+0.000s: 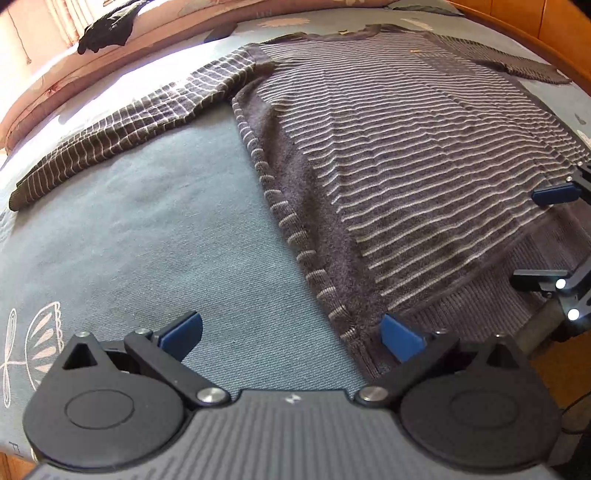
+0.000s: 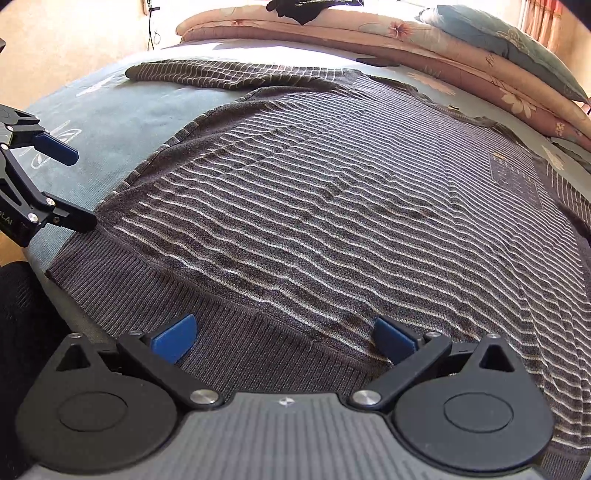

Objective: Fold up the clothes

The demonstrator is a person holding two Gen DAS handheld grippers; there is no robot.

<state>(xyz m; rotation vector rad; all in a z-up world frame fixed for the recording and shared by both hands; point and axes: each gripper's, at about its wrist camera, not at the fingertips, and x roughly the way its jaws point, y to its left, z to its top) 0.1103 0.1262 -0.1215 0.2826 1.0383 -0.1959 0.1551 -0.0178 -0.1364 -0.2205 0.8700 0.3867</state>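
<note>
Nearest the left wrist camera, the left gripper (image 1: 291, 338) hangs with its blue-padded jaws spread wide and nothing between them; its right fingertip (image 1: 400, 338) sits at the ribbed hem corner of the striped sweater (image 1: 388, 147), its left one over bare blue bedspread (image 1: 147, 240). In the right wrist view the right gripper (image 2: 284, 339) is likewise wide open and empty, both pads low over the hem band, around 6 o'clock of the garment; whether they touch the knit cannot be told. Each gripper shows in the other's view: the right one at 3 o'clock in the left view, the left one at 9 o'clock in the right view. The sweater lies spread flat, front up, on the bed, hem toward the cameras, collar toward 12 o'clock. One sleeve (image 1: 122, 133) stretches out toward 9 o'clock in the left view. Farther back lie folded floral quilts (image 2: 424, 48), a blue pillow (image 2: 491, 33) and a dark cloth (image 1: 107, 27).
</note>
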